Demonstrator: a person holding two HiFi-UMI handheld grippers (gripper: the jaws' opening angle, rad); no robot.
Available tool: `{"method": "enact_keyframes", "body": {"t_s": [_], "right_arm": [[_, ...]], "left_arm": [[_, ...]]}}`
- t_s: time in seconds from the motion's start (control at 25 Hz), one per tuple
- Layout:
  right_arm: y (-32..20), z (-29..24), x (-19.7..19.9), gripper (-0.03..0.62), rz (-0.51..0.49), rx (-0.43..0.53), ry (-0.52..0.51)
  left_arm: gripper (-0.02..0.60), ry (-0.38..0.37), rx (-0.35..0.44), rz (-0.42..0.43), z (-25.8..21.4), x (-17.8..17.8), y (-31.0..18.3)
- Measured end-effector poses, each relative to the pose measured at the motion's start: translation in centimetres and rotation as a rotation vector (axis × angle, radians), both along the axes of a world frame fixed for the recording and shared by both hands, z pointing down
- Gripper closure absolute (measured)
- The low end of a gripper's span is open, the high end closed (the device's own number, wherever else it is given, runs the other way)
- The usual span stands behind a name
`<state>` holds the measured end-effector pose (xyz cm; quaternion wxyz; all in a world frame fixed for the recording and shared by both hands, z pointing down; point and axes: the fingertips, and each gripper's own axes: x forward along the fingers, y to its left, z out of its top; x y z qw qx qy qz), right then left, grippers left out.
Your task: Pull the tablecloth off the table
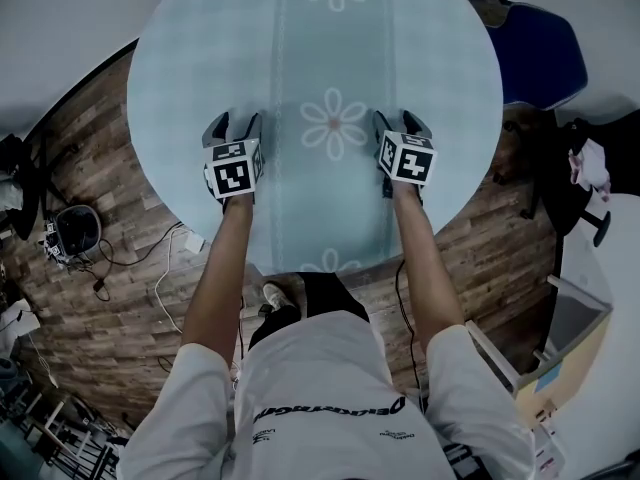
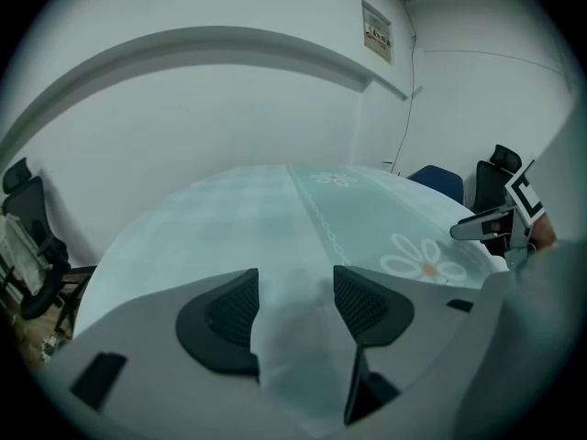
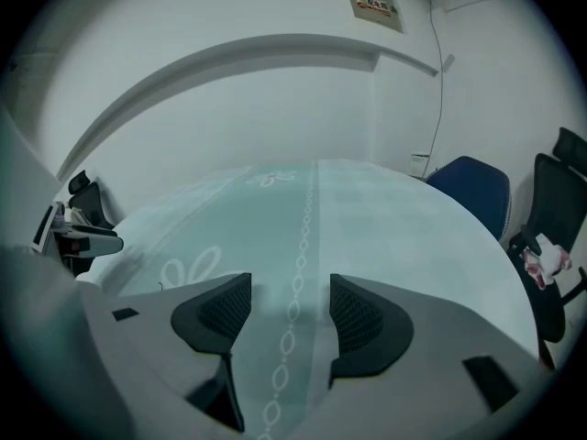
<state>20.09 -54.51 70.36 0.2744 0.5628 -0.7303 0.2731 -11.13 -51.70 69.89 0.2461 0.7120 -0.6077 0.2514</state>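
L gripper (image 1: 232, 126), R gripper (image 1: 402, 123): jaws wide apart, empty, over pale-blue round flower-print fabric tablecloth (image 1: 180, 98). Risk: cloth lies flat, so jaws may shut w/o pinching fold, slip on pull.

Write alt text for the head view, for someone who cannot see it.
From above, a person holds the left hand-held gripper and right hand-held gripper, both open, above the near half of a round, pale blue, daisy-patterned tablecloth.
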Motion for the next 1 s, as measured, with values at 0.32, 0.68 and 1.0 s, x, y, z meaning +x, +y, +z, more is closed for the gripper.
{"method": "enact_keyframes", "body": {"t_s": [0.32, 0.68, 1.0], "right_arm": [[-2.9, 2.0, 1.4, 0.318, 0.008, -0.055, 0.009], [-3.4, 2.3, 1.4, 0.327, -0.016, -0.05, 0.072], [-3.1, 2.4, 1.8, 0.381, 0.007, -0.055, 0.073]], "left_arm": [[0.322, -0.02, -0.049, 0.054, 2.2, 0.2, -2.9], [0.331, -0.017, -0.097, 0.053, 3.9, -0.7, -3.2], [0.356, -0.015, -0.123, 0.068, 4.1, -0.4, -3.1]]}}
